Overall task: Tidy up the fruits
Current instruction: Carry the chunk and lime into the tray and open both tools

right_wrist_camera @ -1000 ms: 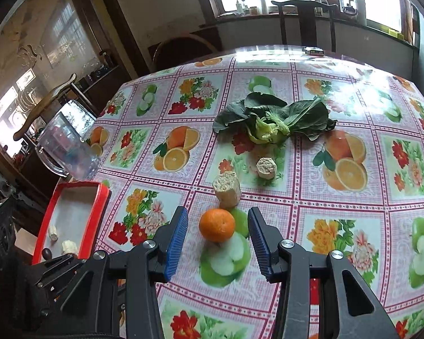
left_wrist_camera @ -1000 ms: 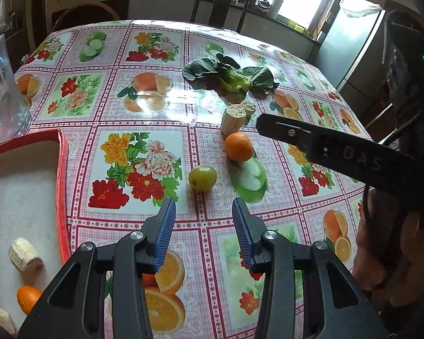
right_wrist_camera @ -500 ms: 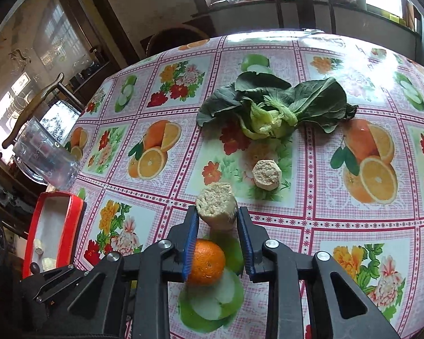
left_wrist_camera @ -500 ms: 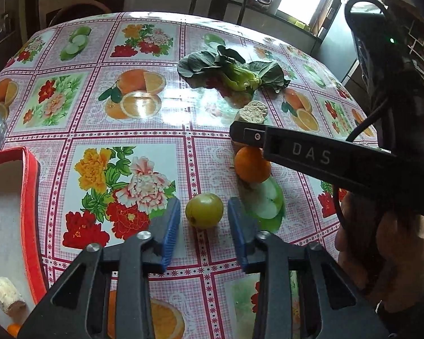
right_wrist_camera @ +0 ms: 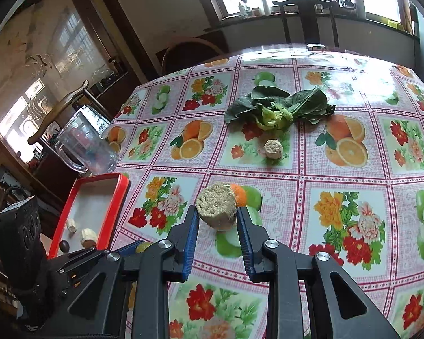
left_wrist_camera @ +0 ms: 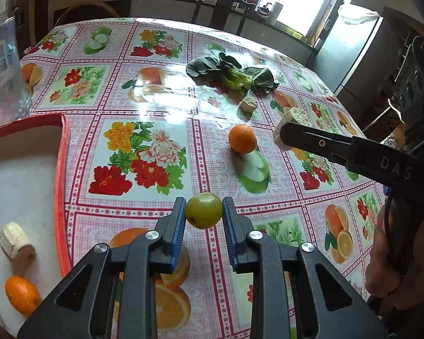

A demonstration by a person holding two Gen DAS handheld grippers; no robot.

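My left gripper is shut on a small green fruit, held just above the flowered tablecloth. My right gripper is shut on a beige cut stalk piece, lifted off the table; the same piece shows at the right gripper's tip in the left wrist view. An orange sits on the cloth beyond the green fruit, mostly hidden behind the stalk piece in the right wrist view. A second stalk piece lies near the leafy greens. The red-rimmed tray at left holds an orange and a stalk piece.
A clear plastic jug stands by the tray's far end. Dark wooden chairs stand at the table's far edge under the window. A person's hand grips the right gripper's handle at the right of the left wrist view.
Both grippers closed: the left on the green fruit, the right on the stalk piece. Each has since lifted its item off the table and drawn back.
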